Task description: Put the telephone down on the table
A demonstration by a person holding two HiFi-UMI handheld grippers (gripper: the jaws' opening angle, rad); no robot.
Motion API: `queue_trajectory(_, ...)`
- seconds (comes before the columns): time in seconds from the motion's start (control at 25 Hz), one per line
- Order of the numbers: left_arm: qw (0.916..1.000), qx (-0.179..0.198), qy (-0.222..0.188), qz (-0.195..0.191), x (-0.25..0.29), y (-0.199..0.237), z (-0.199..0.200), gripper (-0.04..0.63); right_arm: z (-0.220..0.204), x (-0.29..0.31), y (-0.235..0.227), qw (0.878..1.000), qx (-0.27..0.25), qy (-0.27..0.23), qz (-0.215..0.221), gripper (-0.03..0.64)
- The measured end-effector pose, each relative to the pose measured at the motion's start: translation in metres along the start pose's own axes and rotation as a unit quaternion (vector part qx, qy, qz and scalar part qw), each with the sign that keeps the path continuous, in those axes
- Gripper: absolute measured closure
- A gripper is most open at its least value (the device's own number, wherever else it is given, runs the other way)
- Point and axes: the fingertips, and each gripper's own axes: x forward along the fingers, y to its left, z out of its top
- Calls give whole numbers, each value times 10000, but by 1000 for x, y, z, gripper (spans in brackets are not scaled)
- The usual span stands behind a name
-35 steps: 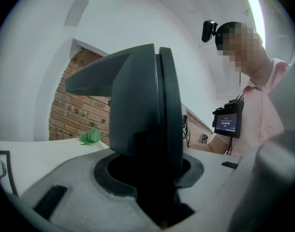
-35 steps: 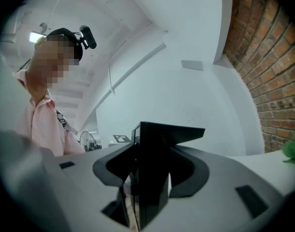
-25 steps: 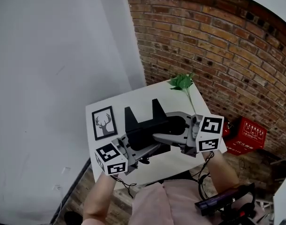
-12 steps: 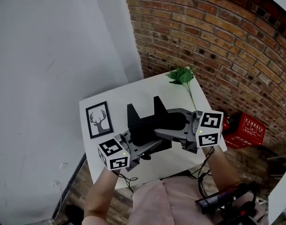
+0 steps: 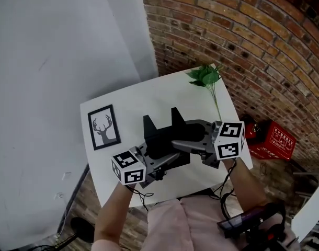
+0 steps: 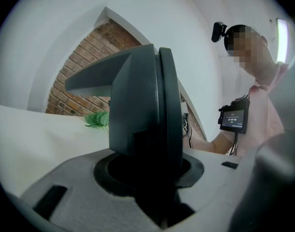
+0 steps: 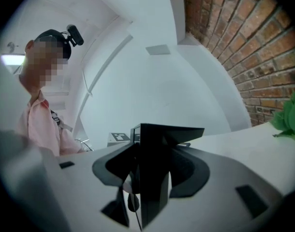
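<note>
Left claw (image 5: 158, 160) and right claw (image 5: 184, 144) were both clamped on the black telephone (image 5: 160, 135), which hung mid-frame over the white table (image 5: 128, 101), right of the deer picture (image 5: 103, 127).

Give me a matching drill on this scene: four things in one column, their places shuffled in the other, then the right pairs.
Things
1. telephone
2. deer picture
3. green sprig
4. red box

Places
A. on the floor to the right of the table, by the brick wall
B. at the table's far corner
C. near the table's left edge
D. clamped between the left gripper and the right gripper

Pairs: 1-D, 2-C, 3-B, 4-A
</note>
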Motion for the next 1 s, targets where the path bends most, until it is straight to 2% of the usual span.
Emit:
queue_trajectory(0.64,9938,-1097,139,114,33,50,-67,428,-70,-5,-70,9930,1082,470,-28,402)
queue_trajectory(1.0,9903,-1363,196,195,43,61,-84,428,-88,-8,-86,9893,1327,603,-6,399)
